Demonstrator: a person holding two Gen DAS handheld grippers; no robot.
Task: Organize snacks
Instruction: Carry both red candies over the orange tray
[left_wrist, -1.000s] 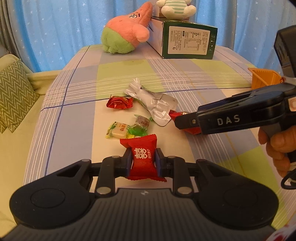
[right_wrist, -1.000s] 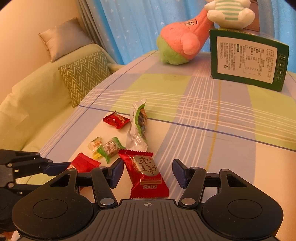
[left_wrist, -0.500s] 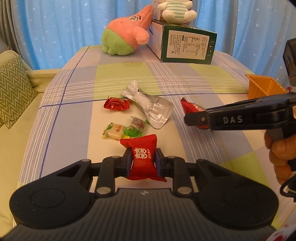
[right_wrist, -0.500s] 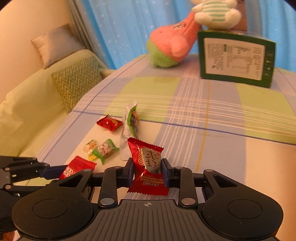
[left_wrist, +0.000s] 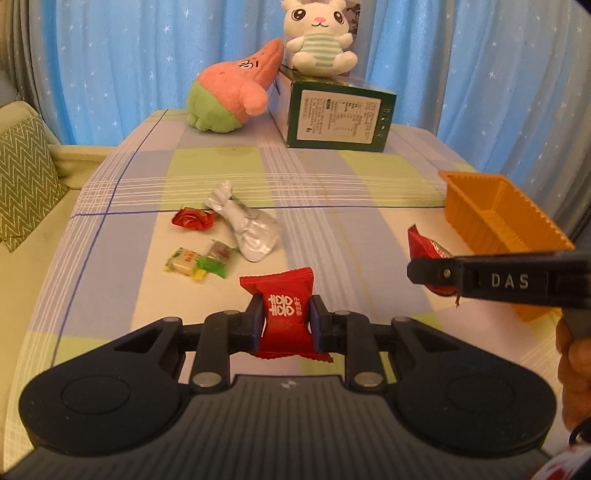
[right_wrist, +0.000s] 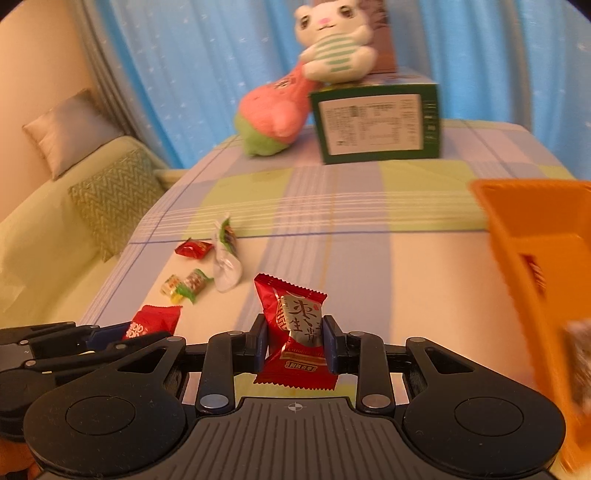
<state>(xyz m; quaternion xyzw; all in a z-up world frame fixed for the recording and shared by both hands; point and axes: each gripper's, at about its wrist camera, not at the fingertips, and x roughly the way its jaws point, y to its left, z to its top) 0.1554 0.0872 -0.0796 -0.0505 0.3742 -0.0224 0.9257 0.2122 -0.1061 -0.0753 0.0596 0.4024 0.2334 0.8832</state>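
While both jaws clamp upright, the left gripper holds a red candy, the right gripper a jujube snack.

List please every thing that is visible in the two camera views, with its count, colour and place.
Red candy packet with white characters: 1, red, held in the left gripper.
Red candy packet with gold label: 1, red, held in the right gripper.
Small red candy: 1, red, on the tablecloth.
Silver snack pouch: 1, silver, right of the small red candy.
Small wrapped candies: 2, yellow-green, side by side, in front of the pouch.
Orange tray: 1, right side.
Green box: 1, far end.
Pink star plush: 1, pink and green, left of the box.
White rabbit plush: 1, atop the box.
Checked tablecloth: 1, pastel.
Left gripper: black.
Right gripper: black.
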